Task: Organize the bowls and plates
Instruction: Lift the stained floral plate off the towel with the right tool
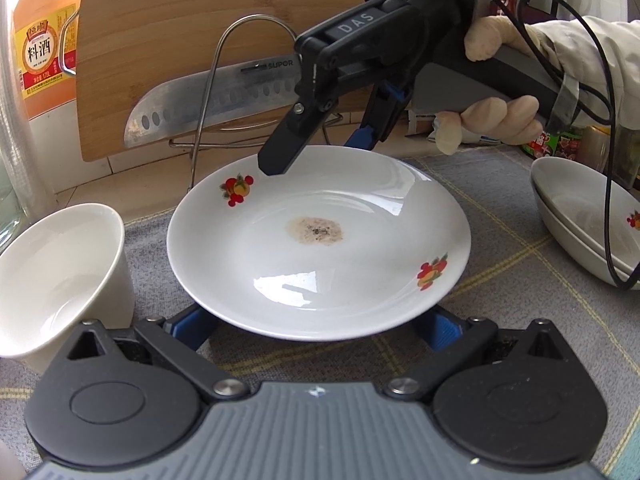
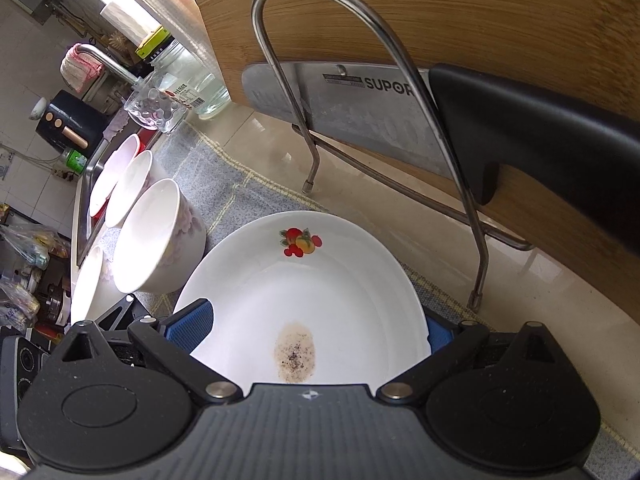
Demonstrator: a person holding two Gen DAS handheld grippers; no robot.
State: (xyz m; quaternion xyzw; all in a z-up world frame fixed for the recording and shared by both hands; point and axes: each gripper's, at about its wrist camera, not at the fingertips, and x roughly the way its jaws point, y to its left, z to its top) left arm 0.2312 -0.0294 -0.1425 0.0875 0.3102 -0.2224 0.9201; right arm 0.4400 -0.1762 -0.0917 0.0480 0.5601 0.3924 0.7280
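Centrally, white fruit-patterned plate with a brown speckled stain.

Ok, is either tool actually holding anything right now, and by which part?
Nothing looks clamped. Both are open: the right tool straddles the far rim of the plate, and the left tool reaches partly under its near rim, spread wide.

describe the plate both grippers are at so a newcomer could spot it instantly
Find the upright wooden cutting board with the knife racked against it. On the grey cloth before it lies a white plate. Unlike the neighbouring bowls, it is shallow, with fruit decals and a brown speckled stain at its centre.
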